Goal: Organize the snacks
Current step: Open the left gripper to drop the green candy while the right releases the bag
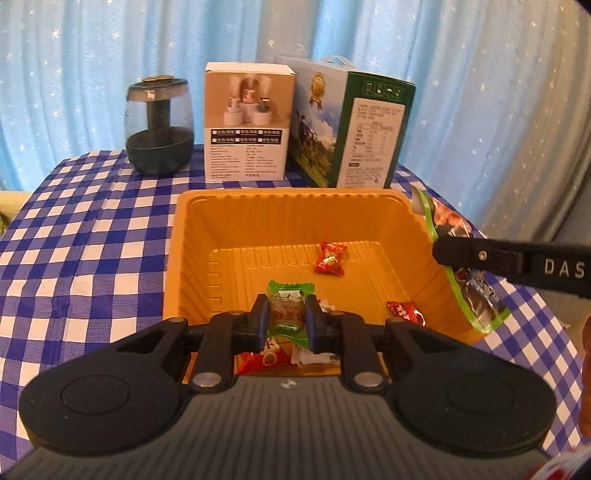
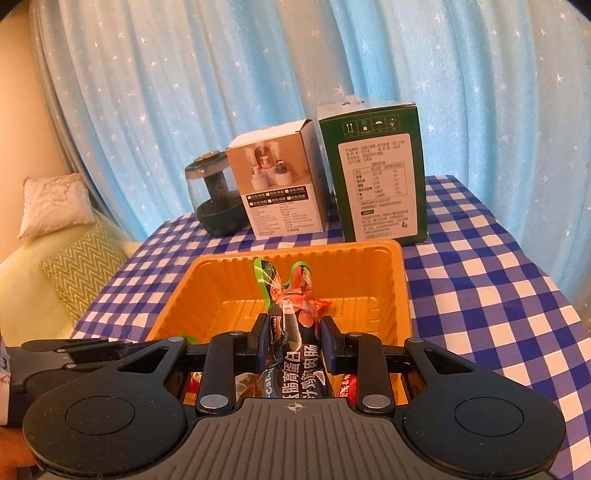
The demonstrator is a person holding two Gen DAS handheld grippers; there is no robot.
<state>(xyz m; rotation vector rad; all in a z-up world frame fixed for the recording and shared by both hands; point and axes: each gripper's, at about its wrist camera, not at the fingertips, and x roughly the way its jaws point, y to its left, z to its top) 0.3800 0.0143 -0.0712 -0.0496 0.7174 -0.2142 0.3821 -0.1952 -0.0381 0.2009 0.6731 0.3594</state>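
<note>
snacks: left claw (image 1: 286,319) grips candy (image 1: 288,314), right claw (image 2: 295,341) pouch (image 2: 291,354) (checked tablecloth (image 1: 92,240), starry curtain (image 1: 110,48)).

Both wrist cameras sit close above the near rim of the orange ribbed plastic tray (image 1: 229,236) (image 2: 399,280), looking forward and downward towards the blue star-patterned curtain (image 1: 369,29) (image 2: 221,74); the right view sits slightly farther right.
</note>
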